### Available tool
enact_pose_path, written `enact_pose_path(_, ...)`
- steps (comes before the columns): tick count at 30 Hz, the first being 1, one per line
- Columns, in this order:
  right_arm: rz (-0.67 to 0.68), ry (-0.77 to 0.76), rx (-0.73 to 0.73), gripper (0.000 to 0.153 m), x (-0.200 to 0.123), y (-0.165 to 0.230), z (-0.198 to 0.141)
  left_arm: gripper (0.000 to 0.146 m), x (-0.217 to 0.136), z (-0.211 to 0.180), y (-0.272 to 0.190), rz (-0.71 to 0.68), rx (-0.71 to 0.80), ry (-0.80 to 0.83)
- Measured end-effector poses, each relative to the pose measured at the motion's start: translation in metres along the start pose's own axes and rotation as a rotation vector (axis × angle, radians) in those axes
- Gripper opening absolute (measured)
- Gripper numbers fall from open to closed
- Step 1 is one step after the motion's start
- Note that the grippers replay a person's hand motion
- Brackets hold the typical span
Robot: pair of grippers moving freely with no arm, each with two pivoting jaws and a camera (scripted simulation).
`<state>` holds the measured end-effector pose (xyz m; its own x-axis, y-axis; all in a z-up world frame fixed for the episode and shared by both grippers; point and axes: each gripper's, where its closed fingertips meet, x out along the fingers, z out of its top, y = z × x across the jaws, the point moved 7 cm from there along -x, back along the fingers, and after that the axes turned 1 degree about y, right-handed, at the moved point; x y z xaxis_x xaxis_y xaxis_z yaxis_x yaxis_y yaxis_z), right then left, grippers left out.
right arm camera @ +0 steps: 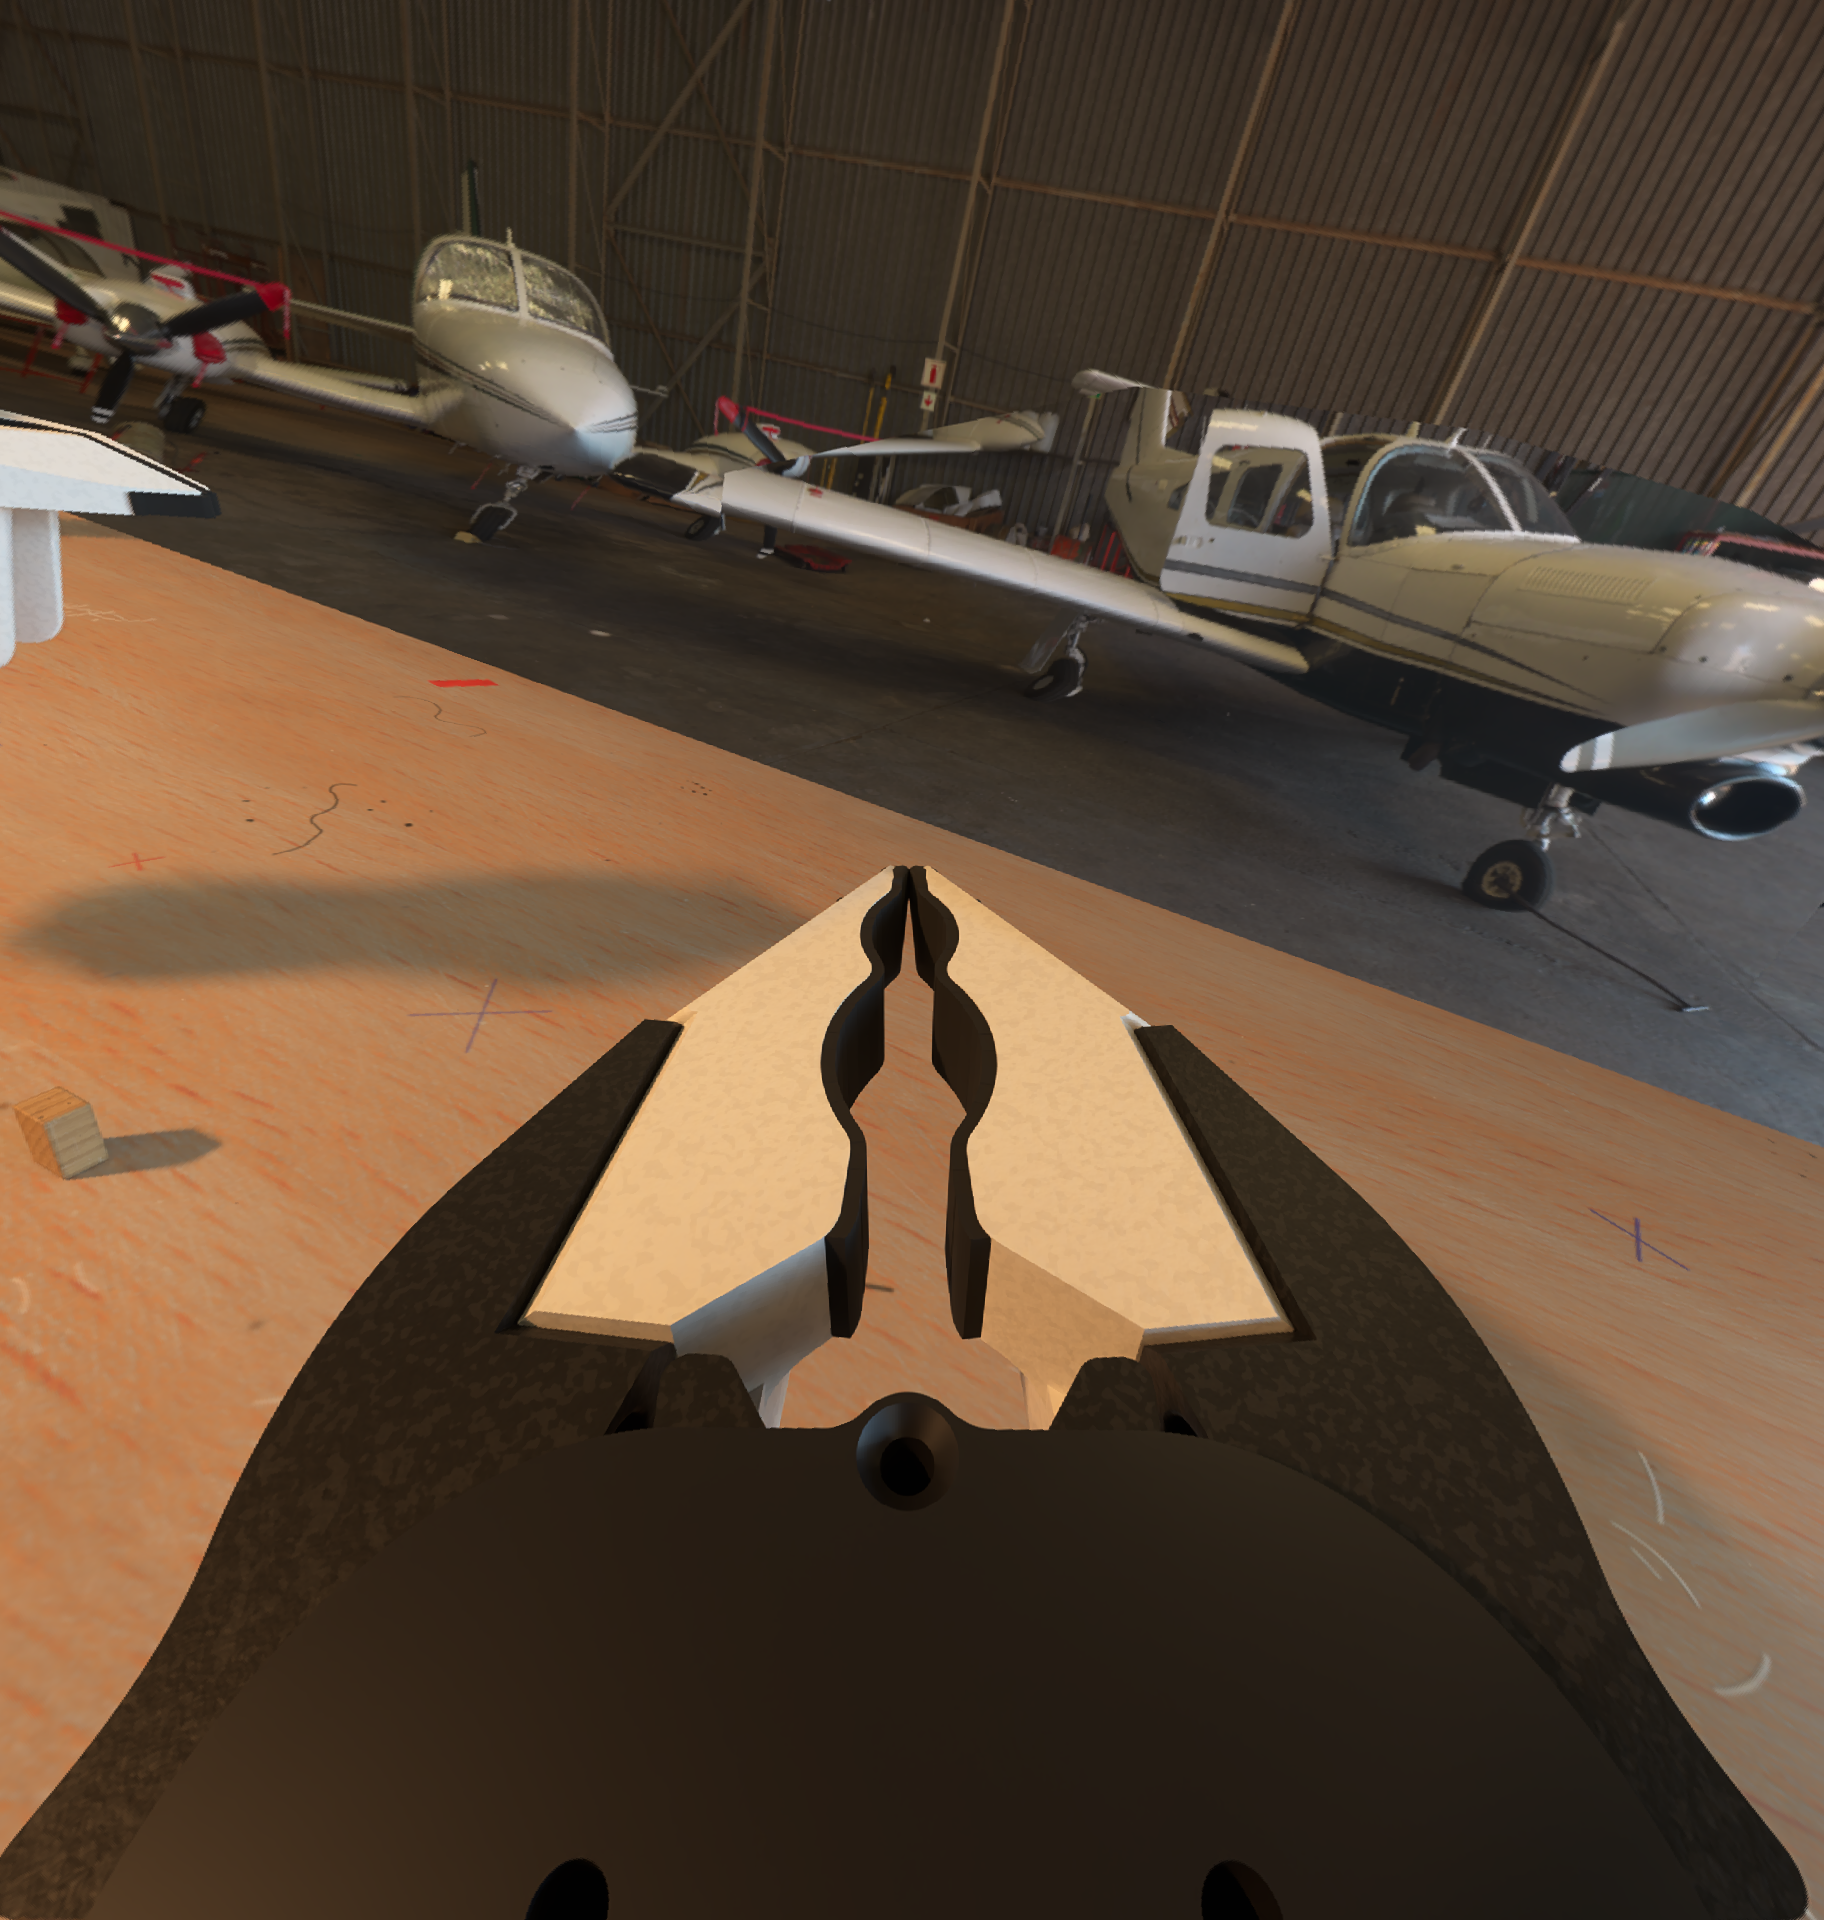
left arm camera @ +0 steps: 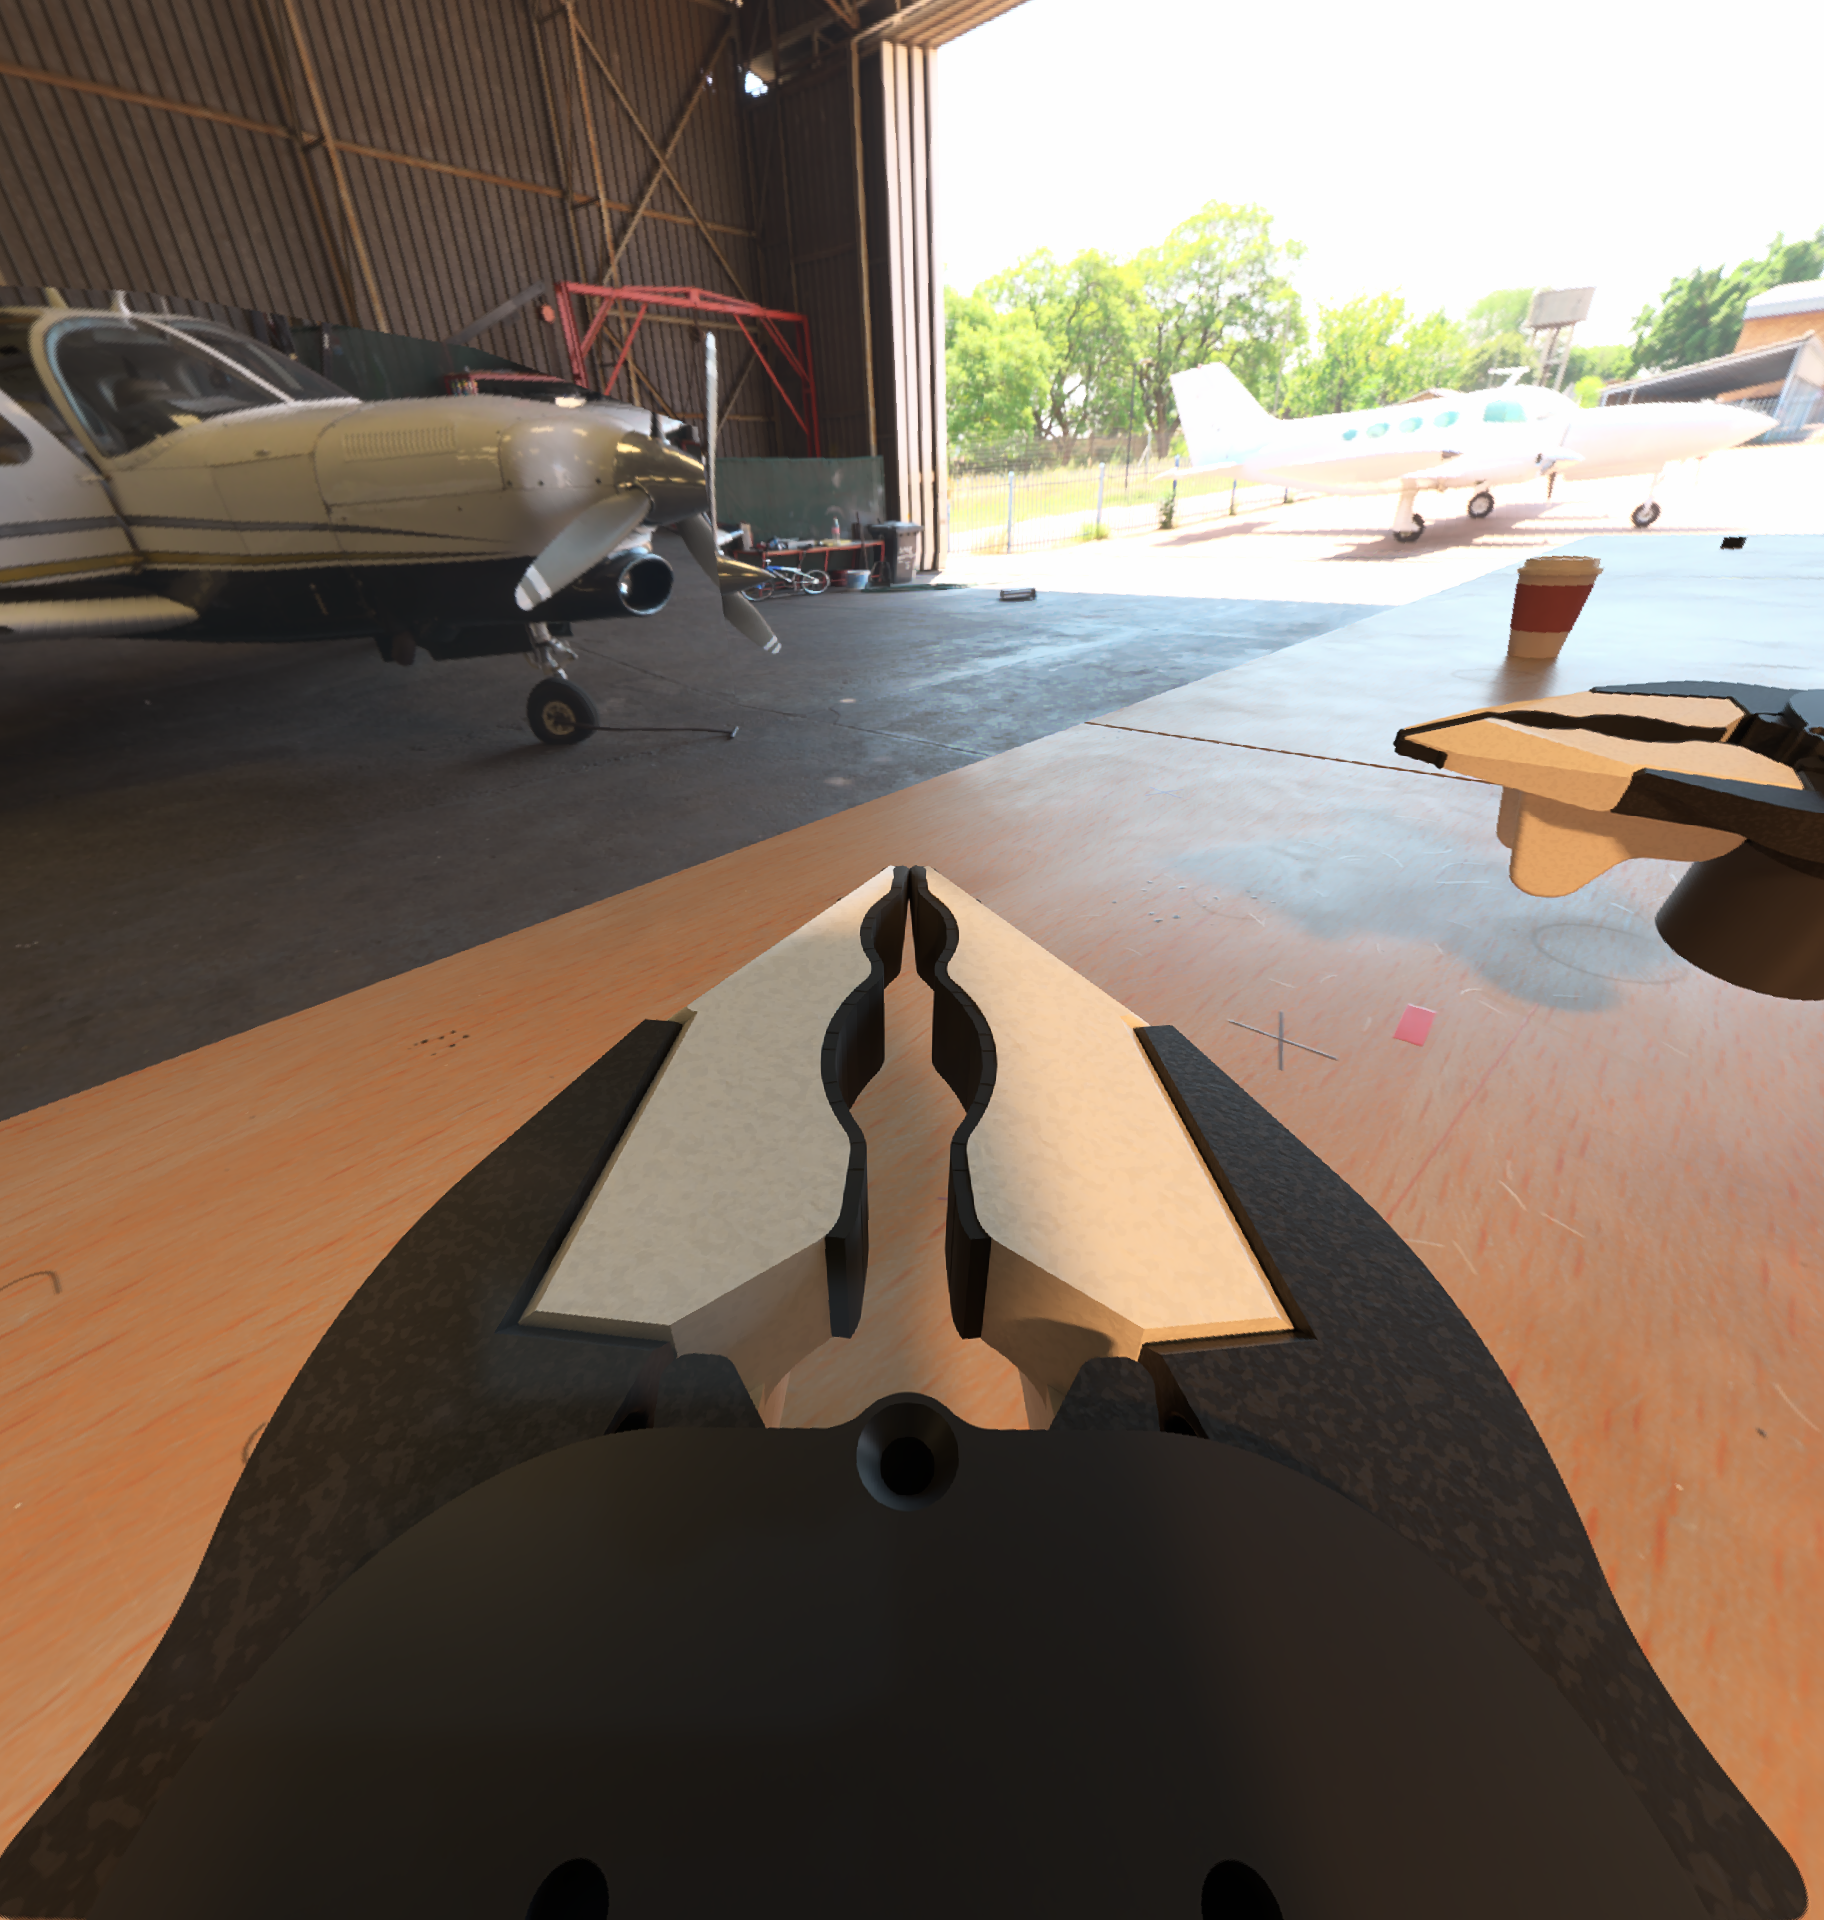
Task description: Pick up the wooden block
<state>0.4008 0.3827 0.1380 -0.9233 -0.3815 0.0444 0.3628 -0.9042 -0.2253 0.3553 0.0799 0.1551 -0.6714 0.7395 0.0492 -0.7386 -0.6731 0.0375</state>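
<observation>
The left hand-held gripper [left arm camera: 908,878] was found over the wooden table [left arm camera: 264,1299], its fingertips brought together to a hairline gap with nothing held between them. The right hand-held gripper [right arm camera: 908,878] was found in the same condition, narrowed to the tips and empty.

The wooden block [right arm camera: 61,1132] was recorded only in the right wrist view, lying on the table [right arm camera: 264,1351] well apart from the right hand-held gripper, off to its left, with a short shadow cast beside it. It was not seen in the left wrist view.

A paper cup [left arm camera: 1552,608] with a red sleeve was recorded only in the left wrist view, standing upright on the far part of the table. A small pink patch [left arm camera: 1414,1023] and a pencilled cross [left arm camera: 1282,1042] were noted on the table surface there.

In the left wrist view the right hand-held gripper [left arm camera: 1412,740] was seen at the right edge, raised above the table. In the right wrist view part of the left hand-held gripper [right arm camera: 175,504] was seen at the upper left edge.
</observation>
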Motion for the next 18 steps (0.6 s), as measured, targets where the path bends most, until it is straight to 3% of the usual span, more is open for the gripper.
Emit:
enact_pose_path(13, 0.024, 0.016, -0.02, 0.0, 0.001, 0.003, -0.002, 0.0, 0.002, -0.004, -0.001, -0.02, -0.005, 0.018)
enact_pose_path(18, 0.179, 0.055, -0.039, 0.0, 0.003, 0.02, -0.007, 0.0, 0.014, -0.023, -0.02, -0.28, -0.049, 0.213)
